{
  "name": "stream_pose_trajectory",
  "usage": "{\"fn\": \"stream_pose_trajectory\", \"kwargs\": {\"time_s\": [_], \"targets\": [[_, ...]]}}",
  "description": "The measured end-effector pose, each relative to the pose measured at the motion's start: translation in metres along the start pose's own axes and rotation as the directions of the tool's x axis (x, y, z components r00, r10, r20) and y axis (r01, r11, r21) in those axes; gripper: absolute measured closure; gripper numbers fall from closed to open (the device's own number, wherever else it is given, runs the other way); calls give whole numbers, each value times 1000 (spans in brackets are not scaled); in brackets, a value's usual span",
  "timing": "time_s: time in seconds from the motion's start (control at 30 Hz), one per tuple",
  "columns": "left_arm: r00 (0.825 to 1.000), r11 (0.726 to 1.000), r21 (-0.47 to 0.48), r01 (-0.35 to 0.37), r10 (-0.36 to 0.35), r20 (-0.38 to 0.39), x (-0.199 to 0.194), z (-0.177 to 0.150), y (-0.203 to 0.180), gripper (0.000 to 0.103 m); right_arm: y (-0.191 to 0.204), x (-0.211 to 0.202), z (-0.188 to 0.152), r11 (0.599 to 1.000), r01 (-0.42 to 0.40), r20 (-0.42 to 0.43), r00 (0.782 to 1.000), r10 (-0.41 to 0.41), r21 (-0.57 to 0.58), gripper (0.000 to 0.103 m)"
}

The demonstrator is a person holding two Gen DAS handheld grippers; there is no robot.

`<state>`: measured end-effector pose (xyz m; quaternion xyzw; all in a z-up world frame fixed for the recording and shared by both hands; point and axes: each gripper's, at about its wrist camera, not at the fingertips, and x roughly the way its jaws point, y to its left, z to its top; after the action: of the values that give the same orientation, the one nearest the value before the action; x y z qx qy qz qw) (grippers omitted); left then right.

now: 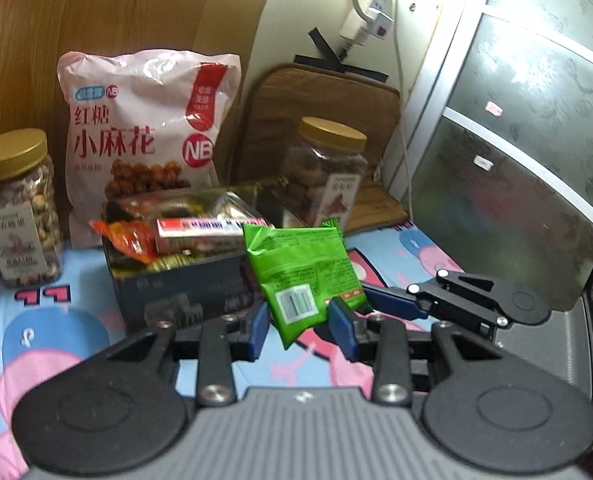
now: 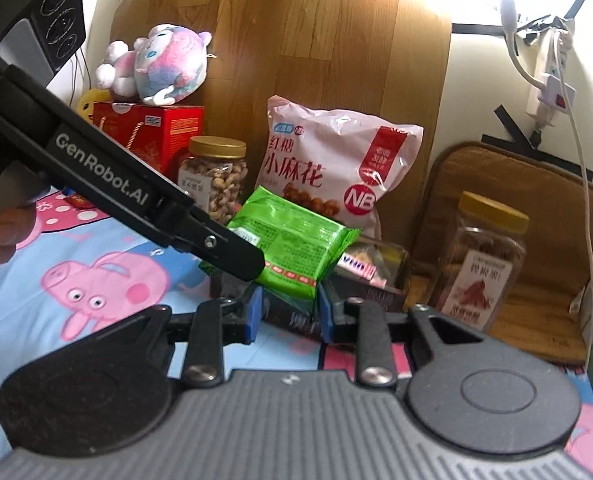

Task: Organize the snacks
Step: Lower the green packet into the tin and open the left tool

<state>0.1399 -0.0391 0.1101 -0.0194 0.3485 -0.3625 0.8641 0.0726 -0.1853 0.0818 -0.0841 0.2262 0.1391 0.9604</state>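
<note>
Both grippers are pinching the green packet [image 1: 302, 276]! Left gripper [image 1: 298, 326] is clamping its lower end; right gripper [image 2: 289, 312] is gripping it too, dark box [image 1: 176, 284] lying just beyond the fingertips.

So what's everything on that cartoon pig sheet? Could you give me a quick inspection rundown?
Surface: pig-print sheet.
Job's things: green packet held above dark snack box; pink bag, two gold-lidded jars.
Clutter: red box, plush toy, brown cushion.
Grippers: left gripper and right gripper both seem to pinch the packet.
Cables: power strip, white cable.
Surroundings: wood panel, glass door.
</note>
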Motion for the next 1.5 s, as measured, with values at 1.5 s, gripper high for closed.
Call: {"fn": "stream_pose_trajectory", "kwargs": {"time_s": [1.5], "targets": [[988,988,0,-153,153,25,103,68,55,69,-56,130,24,1000,17,-71,997,-17,9,72]]}}
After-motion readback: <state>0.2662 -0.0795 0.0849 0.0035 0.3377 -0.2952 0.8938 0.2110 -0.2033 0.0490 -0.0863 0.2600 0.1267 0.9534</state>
